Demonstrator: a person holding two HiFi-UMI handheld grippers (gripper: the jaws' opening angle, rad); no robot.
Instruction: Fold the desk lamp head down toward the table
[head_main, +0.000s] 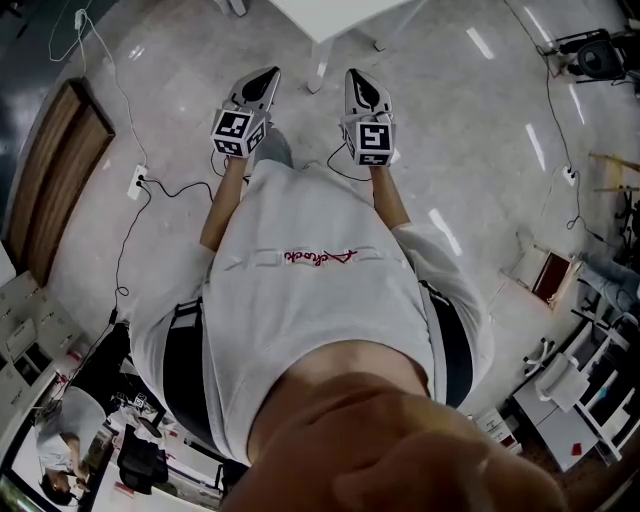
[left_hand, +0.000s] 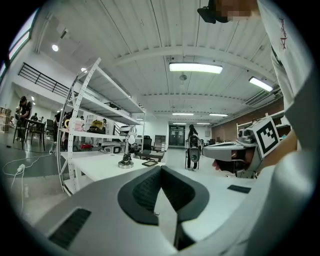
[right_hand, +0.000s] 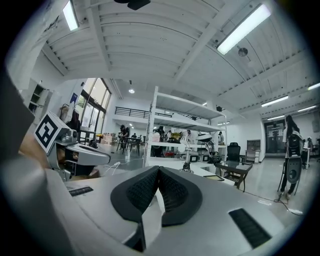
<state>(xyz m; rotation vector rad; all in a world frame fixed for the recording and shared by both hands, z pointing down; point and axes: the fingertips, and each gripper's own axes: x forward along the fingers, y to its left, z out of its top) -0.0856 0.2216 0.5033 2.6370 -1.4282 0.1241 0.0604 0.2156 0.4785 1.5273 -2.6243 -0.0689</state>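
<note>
The desk lamp (left_hand: 126, 152) stands far off on a white table (left_hand: 100, 170), with a dark round base and a thin upright stem. The right gripper view also shows the lamp (right_hand: 187, 159), small, on that table beside a shelf rack. My left gripper (left_hand: 160, 169) is shut with nothing between its dark pads. My right gripper (right_hand: 158, 170) is shut and empty too. In the head view the left gripper (head_main: 266, 78) and the right gripper (head_main: 356, 80) are held side by side over the floor, short of the table's corner (head_main: 330, 20). Each gripper shows in the other's view.
A tall white shelf rack (left_hand: 85, 120) stands by the table. A power strip (head_main: 137, 180) with cables and a wooden panel (head_main: 55, 175) lie on the floor to the left. A dark chair (right_hand: 232, 167) and people stand further back in the hall.
</note>
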